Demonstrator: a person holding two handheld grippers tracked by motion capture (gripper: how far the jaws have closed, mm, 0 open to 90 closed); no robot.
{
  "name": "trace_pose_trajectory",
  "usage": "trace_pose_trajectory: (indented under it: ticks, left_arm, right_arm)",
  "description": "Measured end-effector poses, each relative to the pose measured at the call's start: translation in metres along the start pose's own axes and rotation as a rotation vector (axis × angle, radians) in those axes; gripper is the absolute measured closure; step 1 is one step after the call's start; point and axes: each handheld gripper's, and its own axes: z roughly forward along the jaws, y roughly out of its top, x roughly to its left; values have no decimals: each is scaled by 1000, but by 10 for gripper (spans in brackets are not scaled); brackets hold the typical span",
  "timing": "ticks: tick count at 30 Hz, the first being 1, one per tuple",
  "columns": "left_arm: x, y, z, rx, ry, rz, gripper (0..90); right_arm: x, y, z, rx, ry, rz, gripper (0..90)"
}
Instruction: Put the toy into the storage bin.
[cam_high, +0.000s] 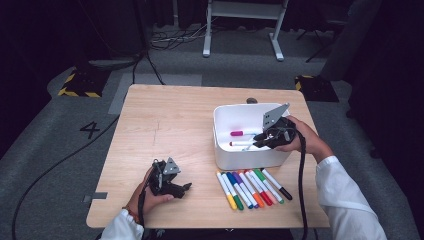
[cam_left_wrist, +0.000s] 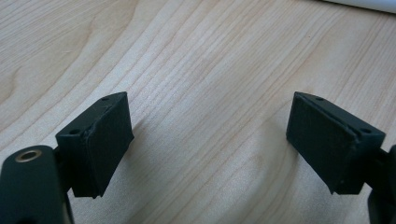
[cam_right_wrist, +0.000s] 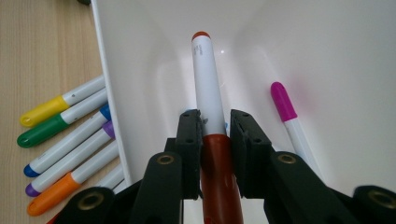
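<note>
A white bin (cam_high: 225, 152) stands right of the table's middle, with a pink-capped marker (cam_high: 242, 133) lying inside. My right gripper (cam_high: 258, 142) reaches into the bin from the right, shut on a brown-red marker (cam_right_wrist: 209, 100) that points along the jaws toward the bin's far wall (cam_right_wrist: 299, 42); the pink marker (cam_right_wrist: 287, 109) lies beside it. My left gripper (cam_high: 186, 187) rests near the front left of the table. Its pads (cam_left_wrist: 100, 140) stand wide apart over bare wood with nothing between them. A row of several capped markers (cam_high: 250, 189) lies in front of the bin.
The wooden table (cam_high: 170, 115) has free room across its left half and far side. Outside the bin's left wall lie yellow, green, blue, purple and orange markers (cam_right_wrist: 65, 133). A cable (cam_high: 301, 175) trails from the right gripper down past the sleeve.
</note>
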Motion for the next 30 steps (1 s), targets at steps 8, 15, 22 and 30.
trace_pose_trajectory:
  ticks: [8, 15, 22, 30]
  left_arm:
    - [0, 0, 0, 1, -1, 1, 145]
    - [0, 0, 0, 1, -1, 2, 145]
    - [0, 0, 0, 1, -1, 4, 145]
    - [0, 0, 0, 2, 0, 4, 145]
  right_arm:
    - [1, -2, 1, 21, 3, 3, 696]
    - [2, -9, -9, -55, -55, 43, 646]
    - [10, -20, -35, -178, -154, 106, 582]
    - [31, -34, -67, -265, -257, 144, 484]
